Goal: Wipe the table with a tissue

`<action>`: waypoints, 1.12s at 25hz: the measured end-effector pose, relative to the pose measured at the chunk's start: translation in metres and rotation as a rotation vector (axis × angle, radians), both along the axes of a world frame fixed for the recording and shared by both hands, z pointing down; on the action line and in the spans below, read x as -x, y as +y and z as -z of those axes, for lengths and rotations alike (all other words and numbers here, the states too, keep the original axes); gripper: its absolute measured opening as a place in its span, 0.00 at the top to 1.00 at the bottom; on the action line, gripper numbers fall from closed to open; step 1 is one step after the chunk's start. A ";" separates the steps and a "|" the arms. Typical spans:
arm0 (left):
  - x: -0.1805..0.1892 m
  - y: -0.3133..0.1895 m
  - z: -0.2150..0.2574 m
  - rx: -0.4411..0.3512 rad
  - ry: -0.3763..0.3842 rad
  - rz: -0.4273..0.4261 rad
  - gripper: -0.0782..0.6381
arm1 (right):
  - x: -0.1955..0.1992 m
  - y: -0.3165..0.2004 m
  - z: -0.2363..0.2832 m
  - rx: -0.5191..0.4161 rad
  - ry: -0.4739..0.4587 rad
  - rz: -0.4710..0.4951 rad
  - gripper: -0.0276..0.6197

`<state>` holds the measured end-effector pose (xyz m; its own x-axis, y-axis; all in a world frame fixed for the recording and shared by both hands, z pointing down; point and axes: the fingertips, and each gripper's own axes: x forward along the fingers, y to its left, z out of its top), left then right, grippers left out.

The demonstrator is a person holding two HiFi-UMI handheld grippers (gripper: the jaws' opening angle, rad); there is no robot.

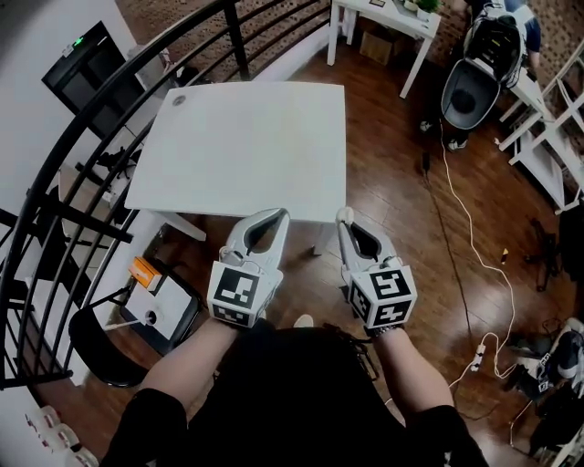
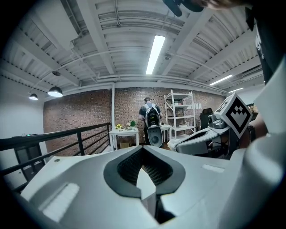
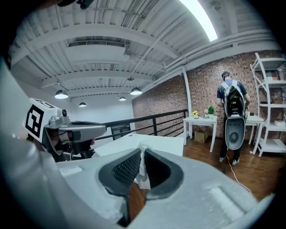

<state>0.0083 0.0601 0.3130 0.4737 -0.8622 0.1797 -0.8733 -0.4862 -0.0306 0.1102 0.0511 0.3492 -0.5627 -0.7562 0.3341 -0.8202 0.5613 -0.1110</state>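
The white table (image 1: 246,150) stands in front of me, bare except for a small round thing (image 1: 179,100) near its far left corner. Both grippers hover side by side over the table's near edge. My left gripper (image 1: 279,215) is shut with nothing between its pads (image 2: 154,172). My right gripper (image 1: 344,217) is shut on a white tissue (image 3: 142,169), which stands pinched upright between its dark pads. A scrap of the tissue (image 1: 344,213) pokes out at the tip in the head view.
A black railing (image 1: 109,109) curves along the table's left side. A black chair (image 1: 100,351) and a box (image 1: 151,301) sit at lower left. A white desk (image 1: 388,18), a person with a backpack (image 3: 232,116), shelves (image 1: 552,128) and floor cables (image 1: 465,219) lie to the right.
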 end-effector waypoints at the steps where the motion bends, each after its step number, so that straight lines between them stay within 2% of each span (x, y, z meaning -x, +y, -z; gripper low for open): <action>1: 0.003 0.003 0.002 -0.003 0.000 0.002 0.88 | 0.004 0.004 0.002 -0.003 0.000 0.003 0.93; 17: 0.065 0.041 0.023 -0.019 0.025 -0.074 0.88 | 0.078 0.047 0.040 -0.068 -0.008 -0.020 0.93; 28: 0.087 0.047 0.021 -0.033 0.026 -0.098 0.88 | 0.102 0.059 0.048 -0.097 0.000 -0.036 0.93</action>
